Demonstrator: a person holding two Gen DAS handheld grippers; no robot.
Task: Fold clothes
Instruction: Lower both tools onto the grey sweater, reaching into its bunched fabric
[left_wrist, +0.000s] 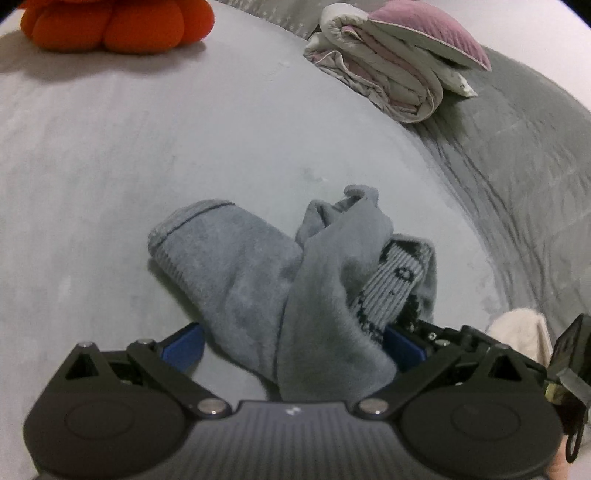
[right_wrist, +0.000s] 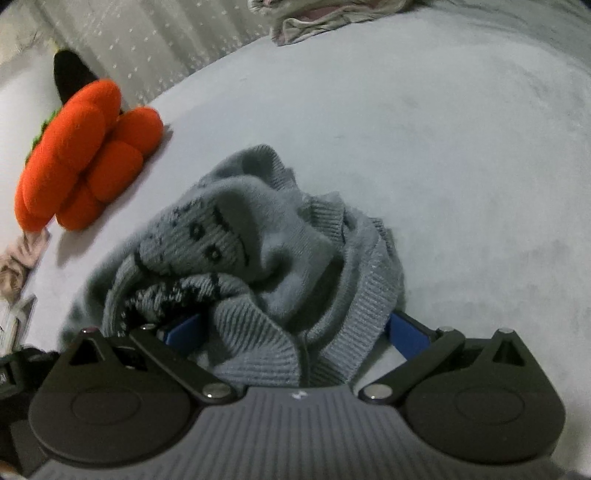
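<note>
- The grey sweater (left_wrist: 295, 295) lies crumpled on the pale grey bed cover (left_wrist: 147, 166), and I take it as my landmark for everything else.
- My left gripper (left_wrist: 293, 349) sits right at the near edge of the sweater, its blue fingers (left_wrist: 184, 349) spread wide to either side of a plain fleecy fold that runs down between them.
- I cannot tell whether those fingers touch the cloth; they are clearly not pressed together on it.
- My right gripper (right_wrist: 295, 334) is also at the sweater (right_wrist: 258, 258), at its ribbed hem, with its blue fingers (right_wrist: 408, 338) held wide apart and the ribbed knit bunched between them.
- In the right wrist view the sweater's dark knitted pattern shows on a raised, rumpled part just beyond the hem.
- In the left wrist view the same patterned part peeks out on the right side of the heap, beside a sleeve with a ribbed cuff stretching out to the left.
- An orange plush pumpkin (right_wrist: 85, 155) rests on the cover well beyond the sweater, to the left.
- A folded white and pink quilt (left_wrist: 395, 62) lies well beyond the sweater, to the right, next to a darker grey blanket (left_wrist: 517, 166).
</note>
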